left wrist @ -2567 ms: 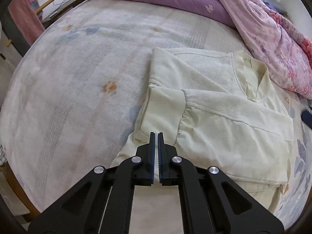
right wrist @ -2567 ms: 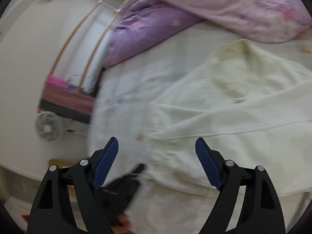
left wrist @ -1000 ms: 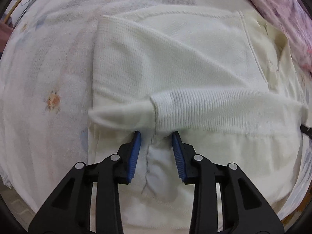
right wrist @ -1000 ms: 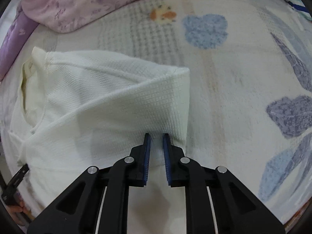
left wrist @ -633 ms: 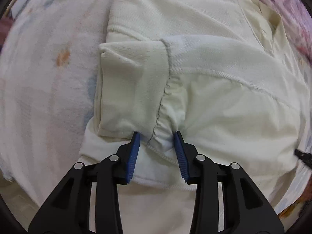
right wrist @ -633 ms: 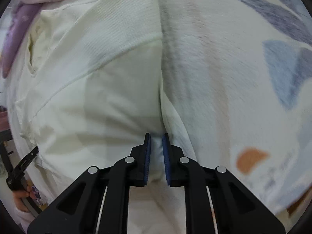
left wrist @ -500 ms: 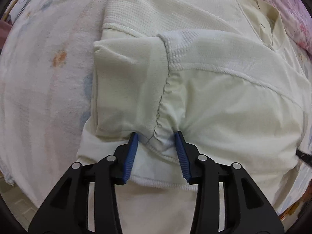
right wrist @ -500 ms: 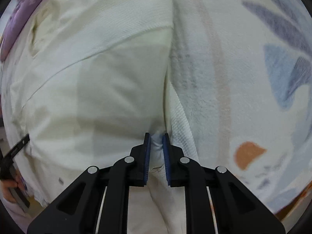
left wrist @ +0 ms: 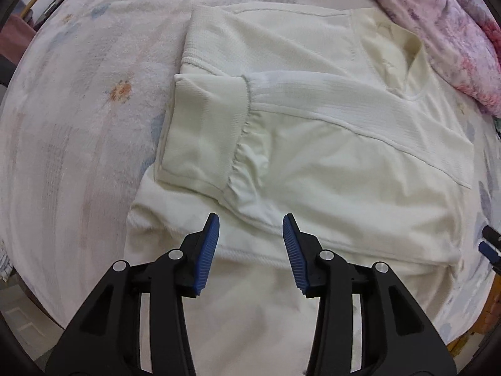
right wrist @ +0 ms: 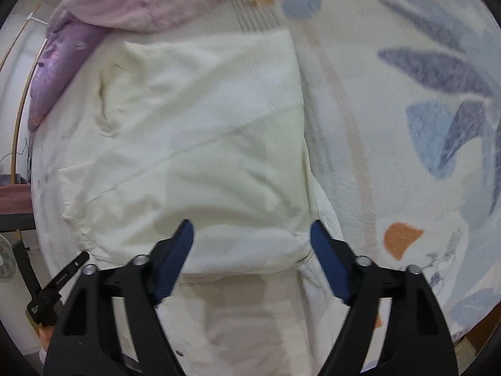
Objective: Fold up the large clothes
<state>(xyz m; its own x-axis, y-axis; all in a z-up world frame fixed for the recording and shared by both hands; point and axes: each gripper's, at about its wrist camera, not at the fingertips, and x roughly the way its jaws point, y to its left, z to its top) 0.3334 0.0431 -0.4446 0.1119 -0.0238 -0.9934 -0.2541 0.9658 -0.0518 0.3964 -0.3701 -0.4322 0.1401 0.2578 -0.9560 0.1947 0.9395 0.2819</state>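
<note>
- Sweater (left wrist: 328,144) lay flat on the bed (left wrist: 78,119), cream, with a sleeve (left wrist: 313,94) folded across the chest and its cuff (left wrist: 203,131) ending at the sweater's left edge; the collar (left wrist: 410,47) lay near the pink quilt (left wrist: 454,31).
- Left claw (left wrist: 250,244) stood with its blue pads apart, holding nothing, above the lower hem just below the cuff.
- Right claw (right wrist: 252,250) was also spread wide and empty, over the sweater's lower right corner; the picture there was a little blurred.
- Judging from this, the sleeves were in and the body fold, hem up toward the collar, was the step in hand.
- To do it well, each claw would need to pinch every layer at a hem corner, not the top layer alone, or the underside would drag and bunch.
- Both corners should be lifted level and carried together, so the hem landed square below the collar.
- The folded sleeve looked loose; a low, slow lift would keep the cuff from sliding out.
- The gathers beside the cuff seam could be smoothed before closing the fold.
</note>
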